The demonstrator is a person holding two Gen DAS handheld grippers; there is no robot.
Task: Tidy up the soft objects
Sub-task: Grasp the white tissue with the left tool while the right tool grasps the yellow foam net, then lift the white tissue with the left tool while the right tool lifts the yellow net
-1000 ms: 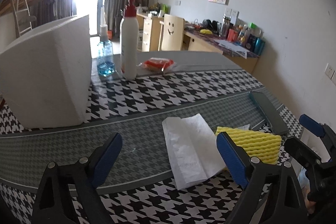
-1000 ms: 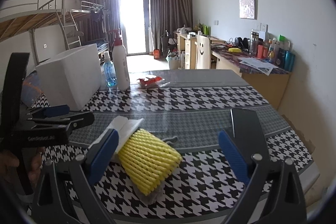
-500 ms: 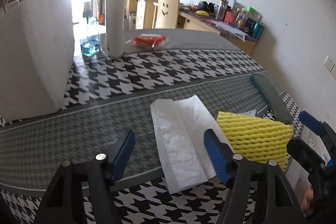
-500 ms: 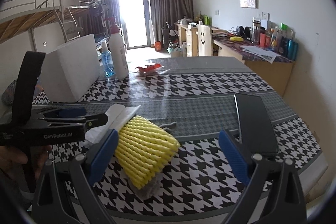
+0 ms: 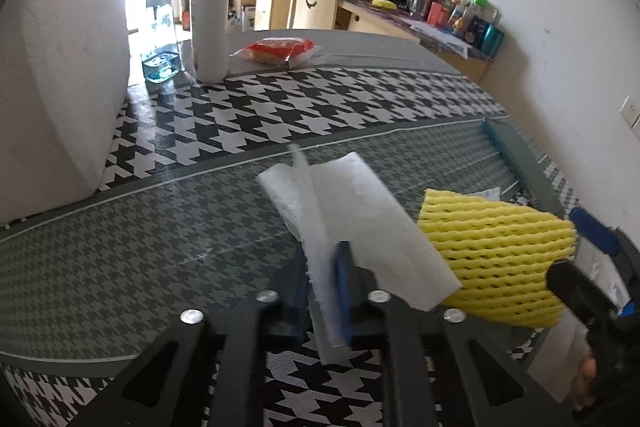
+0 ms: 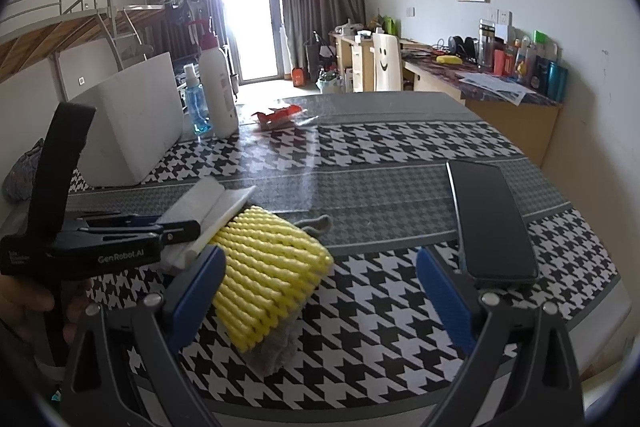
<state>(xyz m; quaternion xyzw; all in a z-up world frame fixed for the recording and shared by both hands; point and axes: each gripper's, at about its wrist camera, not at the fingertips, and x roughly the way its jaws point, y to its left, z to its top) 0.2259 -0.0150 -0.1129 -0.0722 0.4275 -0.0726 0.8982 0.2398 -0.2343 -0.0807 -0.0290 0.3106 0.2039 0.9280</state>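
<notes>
1. The tissue (image 5: 352,211) lies flat mid-table, long axis running away from me; my left gripper (image 5: 324,291) is closing, pads pinching its near fold.
2. The yellow sponge (image 6: 268,267) sits just right, overlapping it, nearer my right gripper (image 6: 320,291), which gapes empty.
3. Table (image 6: 380,187) edge is close below; open room lies ahead.

The left claw (image 5: 324,291) is matte black plastic: two angular arms with triangular cut-outs, silver screw heads along the top, and blue ribbed pads (image 5: 343,287). At centre left of the right wrist view its side carries white "GenRobot.AI" lettering and a black strap loop. The right claw (image 6: 320,291) has the same black frame, silver screws and blue pads (image 6: 446,297).
</notes>
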